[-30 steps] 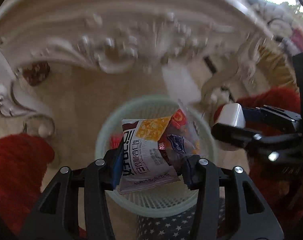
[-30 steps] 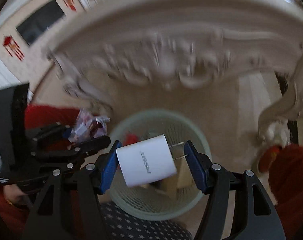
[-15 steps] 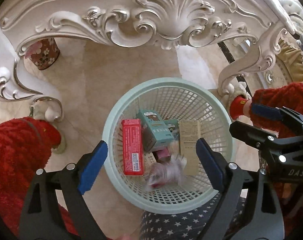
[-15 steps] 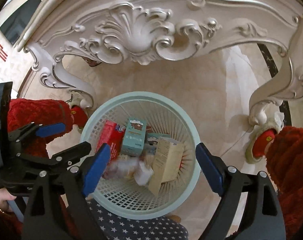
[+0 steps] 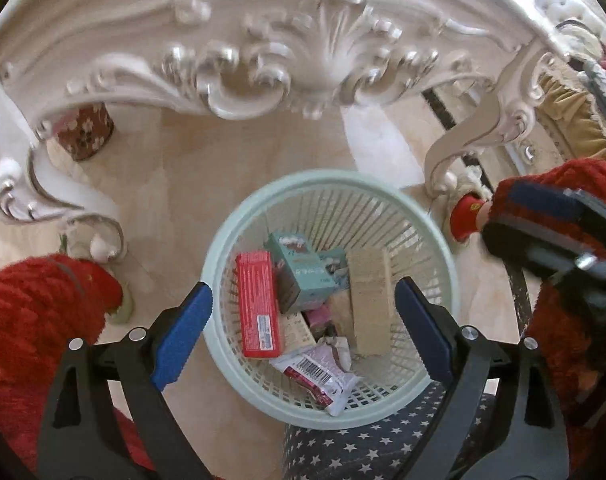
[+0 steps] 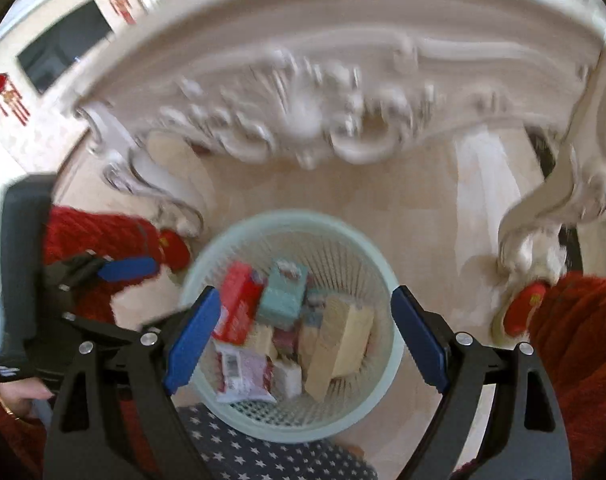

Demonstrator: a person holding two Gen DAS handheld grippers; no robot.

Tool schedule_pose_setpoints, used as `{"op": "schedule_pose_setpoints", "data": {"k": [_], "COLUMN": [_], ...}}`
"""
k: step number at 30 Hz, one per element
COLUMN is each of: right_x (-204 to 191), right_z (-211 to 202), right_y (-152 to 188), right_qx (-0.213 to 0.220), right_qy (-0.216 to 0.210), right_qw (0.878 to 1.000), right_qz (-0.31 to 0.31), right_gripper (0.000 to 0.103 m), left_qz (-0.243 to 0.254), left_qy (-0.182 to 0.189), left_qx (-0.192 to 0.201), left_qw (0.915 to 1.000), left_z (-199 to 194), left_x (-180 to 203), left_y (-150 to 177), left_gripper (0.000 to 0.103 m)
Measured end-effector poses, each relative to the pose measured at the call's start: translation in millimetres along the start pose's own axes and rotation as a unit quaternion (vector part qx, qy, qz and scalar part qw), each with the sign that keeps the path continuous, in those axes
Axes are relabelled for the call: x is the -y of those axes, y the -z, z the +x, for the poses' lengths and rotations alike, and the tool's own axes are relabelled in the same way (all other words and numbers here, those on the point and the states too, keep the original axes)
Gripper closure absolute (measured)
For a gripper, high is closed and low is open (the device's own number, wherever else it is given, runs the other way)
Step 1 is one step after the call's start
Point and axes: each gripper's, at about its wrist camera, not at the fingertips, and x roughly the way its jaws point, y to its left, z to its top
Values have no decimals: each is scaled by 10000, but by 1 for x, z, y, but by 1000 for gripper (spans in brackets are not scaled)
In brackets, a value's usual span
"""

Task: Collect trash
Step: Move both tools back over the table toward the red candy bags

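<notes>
Tongs (image 5: 303, 332) wide above basket rim (image 5: 239, 216)

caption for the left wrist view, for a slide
Open left gripper above the mint basket holding a red box, teal box and snack wrapper.

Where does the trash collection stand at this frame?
Done: the basket already holds a red box, a teal box, a tan box and a wrapper. In hand: nothing; the left gripper and right gripper are both open above it. No loose trash shows on the visible floor.
</notes>
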Motion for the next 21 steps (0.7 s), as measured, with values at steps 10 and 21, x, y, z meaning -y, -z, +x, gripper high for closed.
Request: {"op": "schedule_pose_setpoints", "data": {"k": [10, 21], "right_x": [3, 19], "right_z": [-79, 35], "right_y": [-135, -340], "right_qx": [1711, 1268], "right_qy": [513, 875], "right_qw": [9818, 9826], "right_qz": [-648, -1033], "right_gripper": [13, 13], "left_qz": [432, 833], "left_qy": [-27, -584], "left_qx": [1594, 2024], "left_qw": [9863, 9740], "left_z": [-121, -126], "left_x": [-25, -95], "left_y": [-107, -346], "left_gripper": [13, 13]}}
